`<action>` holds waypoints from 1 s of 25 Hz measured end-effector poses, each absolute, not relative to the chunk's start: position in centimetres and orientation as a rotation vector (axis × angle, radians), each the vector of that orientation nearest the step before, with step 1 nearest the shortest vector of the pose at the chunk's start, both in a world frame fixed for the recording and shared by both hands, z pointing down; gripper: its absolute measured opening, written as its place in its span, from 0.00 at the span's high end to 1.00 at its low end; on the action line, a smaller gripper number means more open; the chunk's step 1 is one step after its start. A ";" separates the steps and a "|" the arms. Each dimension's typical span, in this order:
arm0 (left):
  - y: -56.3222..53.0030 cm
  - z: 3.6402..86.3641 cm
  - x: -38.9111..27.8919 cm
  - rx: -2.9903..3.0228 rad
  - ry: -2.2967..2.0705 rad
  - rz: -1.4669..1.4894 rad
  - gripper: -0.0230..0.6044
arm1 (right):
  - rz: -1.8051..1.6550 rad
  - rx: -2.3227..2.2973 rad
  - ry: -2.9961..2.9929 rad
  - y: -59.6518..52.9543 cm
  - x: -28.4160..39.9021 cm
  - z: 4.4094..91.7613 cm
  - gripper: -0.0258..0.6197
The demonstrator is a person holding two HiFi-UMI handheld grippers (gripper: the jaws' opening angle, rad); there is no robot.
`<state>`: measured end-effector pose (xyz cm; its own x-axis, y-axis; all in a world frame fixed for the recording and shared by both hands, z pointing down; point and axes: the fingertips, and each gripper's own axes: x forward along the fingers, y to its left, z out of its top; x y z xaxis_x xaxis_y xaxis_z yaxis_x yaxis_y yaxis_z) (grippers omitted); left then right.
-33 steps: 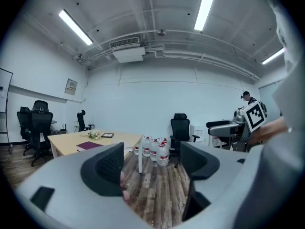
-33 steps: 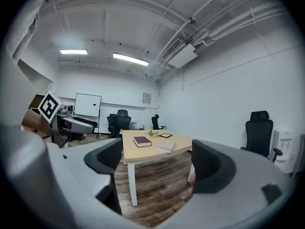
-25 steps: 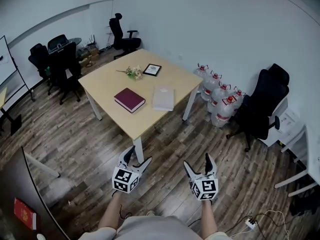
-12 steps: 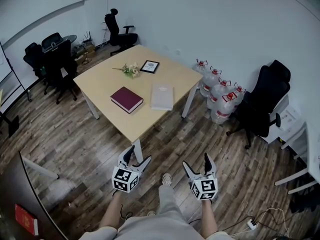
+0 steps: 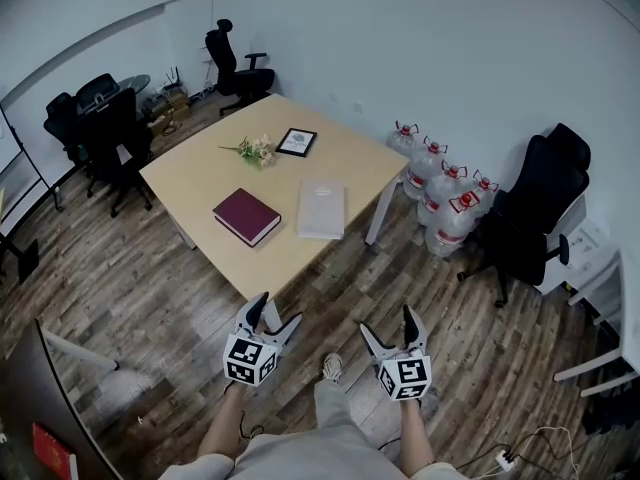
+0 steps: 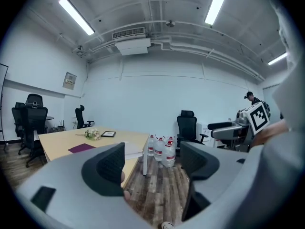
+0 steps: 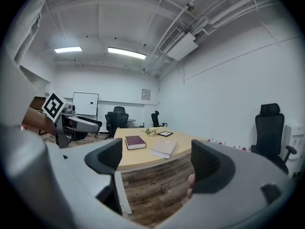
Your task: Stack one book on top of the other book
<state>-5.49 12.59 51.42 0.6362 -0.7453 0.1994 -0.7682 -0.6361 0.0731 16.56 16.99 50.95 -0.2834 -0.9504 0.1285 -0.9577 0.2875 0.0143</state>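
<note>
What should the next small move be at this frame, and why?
Probably step toward the table: the maroon book and the pale book lie flat side by side, unstacked, well ahead of the left gripper and right gripper, both open and empty.

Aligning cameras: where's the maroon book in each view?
Head view: maroon book, left of centre, mid-height, on the table.
Left gripper view: maroon book, far left, below mid-height.
Right gripper view: maroon book, just left of centre, below mid-height.
Shared landmark: framed picture behind it.
</note>
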 end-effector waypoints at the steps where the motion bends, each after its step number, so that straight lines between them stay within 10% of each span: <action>1: 11.6 51.3 -5.1 2.703 -1.261 0.227 0.39 | 0.101 1.808 -2.431 16.0 16.9 51.0 0.28; 25: -13.7 50.0 1.9 2.651 -1.370 0.252 0.39 | 0.125 1.725 -2.508 -10.5 23.7 50.2 0.29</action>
<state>1.87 -13.72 49.97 0.5699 -0.7931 0.2150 -0.8177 -0.5732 0.0530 23.66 -10.52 50.21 -0.3558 -0.9263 0.1242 -0.9340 0.3569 -0.0138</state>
